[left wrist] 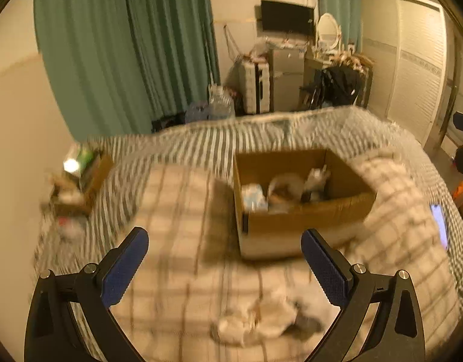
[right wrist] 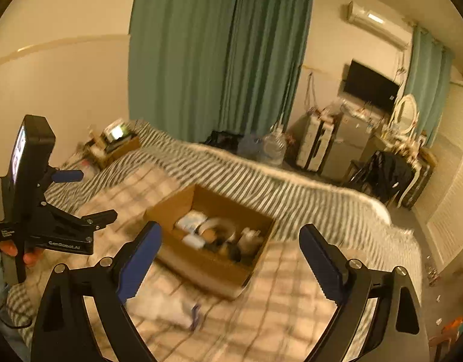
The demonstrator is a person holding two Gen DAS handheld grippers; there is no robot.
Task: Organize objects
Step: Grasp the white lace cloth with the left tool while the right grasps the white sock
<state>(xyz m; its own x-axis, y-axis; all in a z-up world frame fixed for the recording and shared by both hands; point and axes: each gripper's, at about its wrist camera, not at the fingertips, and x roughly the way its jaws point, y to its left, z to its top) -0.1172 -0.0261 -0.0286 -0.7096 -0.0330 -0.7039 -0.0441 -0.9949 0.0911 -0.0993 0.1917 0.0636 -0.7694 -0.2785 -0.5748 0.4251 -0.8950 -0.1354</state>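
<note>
- Left tongs [left wrist: 225, 267] and right tongs [right wrist: 230, 261] both gape wide, empty.
- Cardboard box [left wrist: 307, 220] sits on the bed [left wrist: 177, 217], already holding items, likely the collecting spot.
- White cloth [left wrist: 255, 319] lies loose just below the left tongs.

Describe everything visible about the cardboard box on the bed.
The cardboard box is brown, rectangular and open at the top, with no flaps seen standing up. It sits upright on the checked blanket that covers the bed. Inside lie several pale, blurred items, among them a white ring-shaped one; what they are cannot be told. Neither pair of tongs touches it. A crumpled whitish cloth lies apart from it, nearer the camera.
</note>
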